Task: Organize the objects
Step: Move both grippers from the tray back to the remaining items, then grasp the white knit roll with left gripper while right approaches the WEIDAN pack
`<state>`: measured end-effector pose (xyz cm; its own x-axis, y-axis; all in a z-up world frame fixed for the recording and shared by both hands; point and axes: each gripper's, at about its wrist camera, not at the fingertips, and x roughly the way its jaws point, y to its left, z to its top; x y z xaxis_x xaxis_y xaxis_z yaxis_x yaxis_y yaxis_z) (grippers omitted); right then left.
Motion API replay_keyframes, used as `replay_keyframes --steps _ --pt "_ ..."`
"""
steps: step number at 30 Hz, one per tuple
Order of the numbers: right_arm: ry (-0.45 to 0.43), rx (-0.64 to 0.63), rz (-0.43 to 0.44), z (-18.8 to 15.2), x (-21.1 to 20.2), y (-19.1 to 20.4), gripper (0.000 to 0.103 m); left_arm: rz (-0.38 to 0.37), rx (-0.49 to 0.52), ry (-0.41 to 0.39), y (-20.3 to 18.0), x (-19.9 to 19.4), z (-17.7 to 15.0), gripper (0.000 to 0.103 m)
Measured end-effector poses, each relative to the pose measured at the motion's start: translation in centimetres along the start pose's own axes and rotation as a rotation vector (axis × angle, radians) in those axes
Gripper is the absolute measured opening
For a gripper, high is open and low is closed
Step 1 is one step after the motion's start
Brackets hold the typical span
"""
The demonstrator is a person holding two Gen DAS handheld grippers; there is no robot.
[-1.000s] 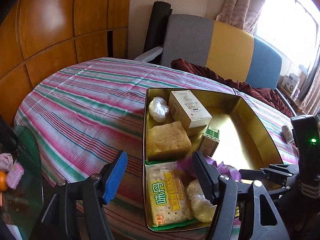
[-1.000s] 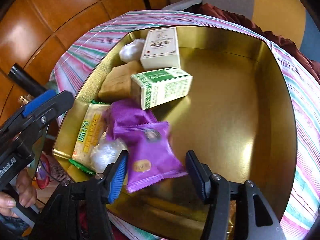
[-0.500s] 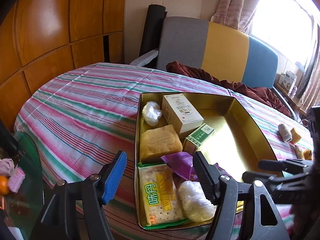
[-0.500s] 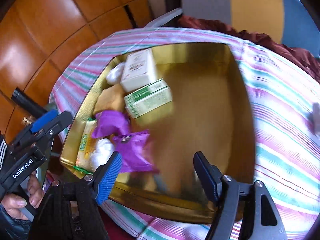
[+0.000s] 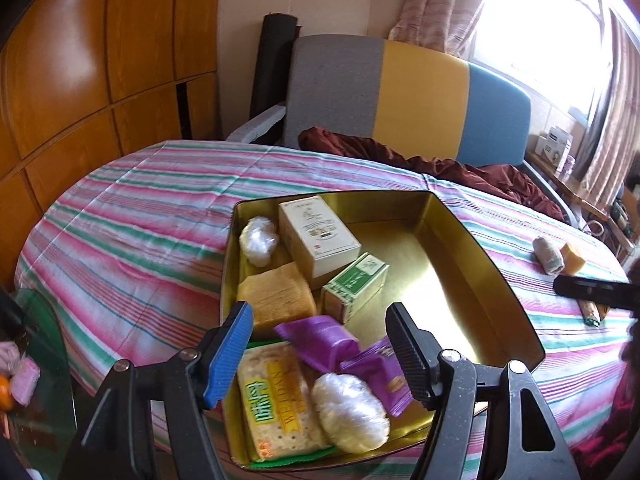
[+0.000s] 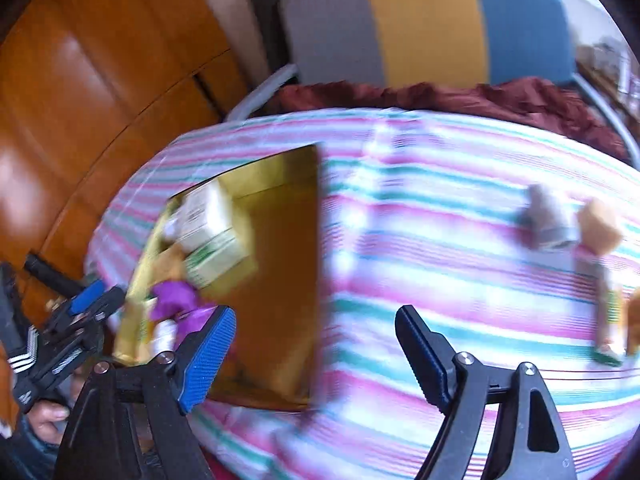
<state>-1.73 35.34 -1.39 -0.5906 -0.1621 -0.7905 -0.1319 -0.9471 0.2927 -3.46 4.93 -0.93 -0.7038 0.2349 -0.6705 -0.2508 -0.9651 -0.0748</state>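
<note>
A gold tin [image 5: 472, 240] sits on the striped table [image 5: 132, 216]. It holds a white box [image 5: 316, 232], a green box [image 5: 354, 282], a tan cake [image 5: 276, 300], two purple packets [image 5: 320, 340], a cracker pack [image 5: 276, 400] and two clear-wrapped lumps [image 5: 348, 412]. My left gripper [image 5: 320, 352] hovers open above the tin's near end with nothing between its fingers. My right gripper [image 6: 316, 356] is empty, its jaws opening, over the tin's right edge [image 6: 316, 240]. Loose snacks lie to the right: a grey roll [image 6: 544, 220], a tan cube [image 6: 600, 226] and a green-edged bar [image 6: 610, 320].
A grey, yellow and blue chair [image 5: 400, 96] with a maroon cloth [image 5: 440, 168] stands behind the table. Wood panelling [image 5: 80, 80] lines the left wall. A glass side table [image 5: 36, 360] with small items sits at lower left. Bare striped cloth lies right of the tin.
My right gripper has let go of the purple packet, opened wider and swung right, away from the tin toward the loose snacks. The left view has drawn back slightly.
</note>
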Motion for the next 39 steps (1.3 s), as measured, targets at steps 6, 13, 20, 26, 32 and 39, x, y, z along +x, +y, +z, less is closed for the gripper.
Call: replay_keyframes --steps 6,13,20,26,32,39 --pt "-0.015 0.179 -0.163 0.0 -1.5 -8.2 0.083 -0.038 0.048 0.014 -2.1 0.6 0.4 0.07" --pt "-0.072 0.431 -0.33 0.3 -4.7 -19.6 0.083 -0.105 0.117 0.031 -5.8 1.2 0.9 0.07" --pt "-0.217 0.816 -0.319 -2.7 -7.9 -28.1 0.083 -0.197 0.18 0.03 -11.2 1.3 2.6 0.075" --pt "-0.233 0.888 -0.239 -3.9 -8.5 -28.5 0.083 -0.341 0.233 0.078 -18.3 2.4 4.5 0.079" --pt "-0.232 0.869 -0.19 -3.9 -8.3 -28.0 0.083 -0.406 0.286 0.149 -25.4 5.6 5.7 0.087" --pt "-0.226 0.824 -0.164 -3.1 -7.9 -27.6 0.084 -0.415 0.28 0.258 -31.5 12.0 6.5 0.088"
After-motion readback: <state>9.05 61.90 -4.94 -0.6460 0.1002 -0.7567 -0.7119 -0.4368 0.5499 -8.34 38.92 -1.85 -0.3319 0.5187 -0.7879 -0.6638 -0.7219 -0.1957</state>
